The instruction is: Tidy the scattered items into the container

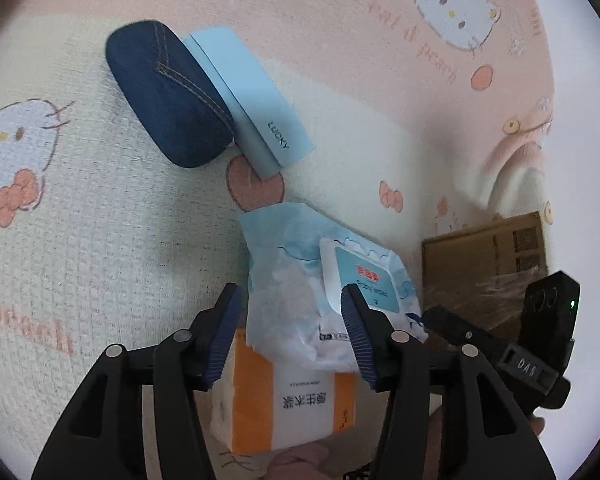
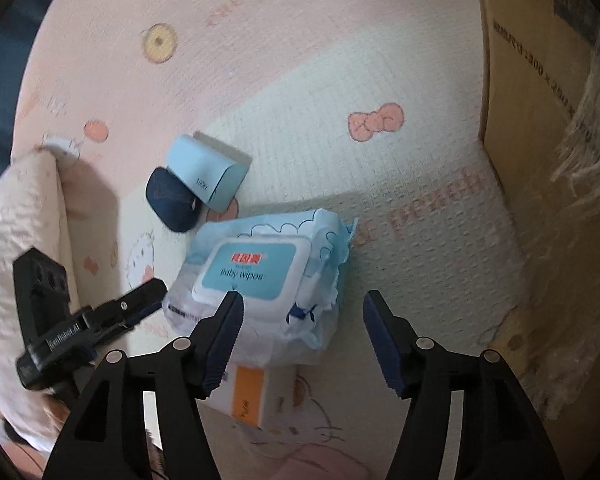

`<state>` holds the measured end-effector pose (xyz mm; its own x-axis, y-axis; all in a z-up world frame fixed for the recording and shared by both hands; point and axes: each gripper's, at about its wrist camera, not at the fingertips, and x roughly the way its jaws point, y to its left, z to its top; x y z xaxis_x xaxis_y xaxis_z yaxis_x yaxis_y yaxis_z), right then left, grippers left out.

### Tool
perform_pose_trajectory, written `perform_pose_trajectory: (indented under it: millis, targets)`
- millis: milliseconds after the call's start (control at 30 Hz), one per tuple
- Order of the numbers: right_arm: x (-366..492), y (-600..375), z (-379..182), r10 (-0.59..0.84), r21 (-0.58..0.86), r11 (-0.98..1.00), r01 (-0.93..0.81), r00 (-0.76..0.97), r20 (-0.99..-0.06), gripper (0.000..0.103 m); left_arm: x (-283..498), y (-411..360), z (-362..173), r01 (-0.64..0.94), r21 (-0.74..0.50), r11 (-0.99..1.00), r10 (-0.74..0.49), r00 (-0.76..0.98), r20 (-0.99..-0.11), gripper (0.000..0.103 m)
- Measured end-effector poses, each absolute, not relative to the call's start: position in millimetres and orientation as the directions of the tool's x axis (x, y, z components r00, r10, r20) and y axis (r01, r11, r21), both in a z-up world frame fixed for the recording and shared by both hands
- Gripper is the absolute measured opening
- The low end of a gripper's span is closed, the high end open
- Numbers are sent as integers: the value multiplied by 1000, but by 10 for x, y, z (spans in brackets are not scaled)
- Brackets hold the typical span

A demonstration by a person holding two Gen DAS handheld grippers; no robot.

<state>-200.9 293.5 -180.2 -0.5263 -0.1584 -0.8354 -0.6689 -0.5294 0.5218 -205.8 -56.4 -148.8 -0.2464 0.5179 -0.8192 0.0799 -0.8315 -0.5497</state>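
Note:
A blue-and-white baby wipes pack (image 1: 300, 272) lies on top of an orange-and-white tissue pack (image 1: 284, 408) on the bed cover. My left gripper (image 1: 292, 320) is open and straddles the near end of the wipes pack, its pads beside it. In the right wrist view my right gripper (image 2: 304, 320) is open over the right part of the wipes pack (image 2: 268, 276), with the tissue pack (image 2: 248, 396) below. A denim glasses case (image 1: 168, 96) and a light blue box (image 1: 252, 100) lie side by side farther off. The cardboard box (image 2: 540, 120) stands at the right.
The bed cover (image 1: 100, 240) is pink and cream with cartoon cat prints. A folded pink blanket (image 2: 24, 260) lies at the left in the right wrist view. A black finger (image 1: 452, 324) of the other gripper shows beside the cardboard box (image 1: 488, 264).

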Motion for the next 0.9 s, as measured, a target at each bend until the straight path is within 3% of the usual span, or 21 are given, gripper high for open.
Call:
perform_pose_trajectory:
  millis: [367,400,467,567,900]
  targets:
    - [-2130,3019,-2135,-238,551,-421,-721,-498,-834,60,-2223,-488,-1783,133,-595,-793,573,-169,-802,56]
    - [-2140,3004,-2134,-241,557,-422,-715,-504,-829,59,-2222,-488,-1783,136,-598,-790,576,-169,-800,54]
    - [-2150,2984,-2125,-243,576,-419,-702,-525,-816,47,-2231,-481,-1787,133,-604,-786,584,-165,-795,48]
    - [-2204,2940,-2076,-220,537,-468,-701,-496,-840,44,-2220,-445,-1780,115,-599,-793,578,-169,-798,41]
    - [-2251,2863,-1555,-87,457,-608,-649,-518,-851,42,-2104,-378,-1315,16,-603,-798,567,-320,-759,40]
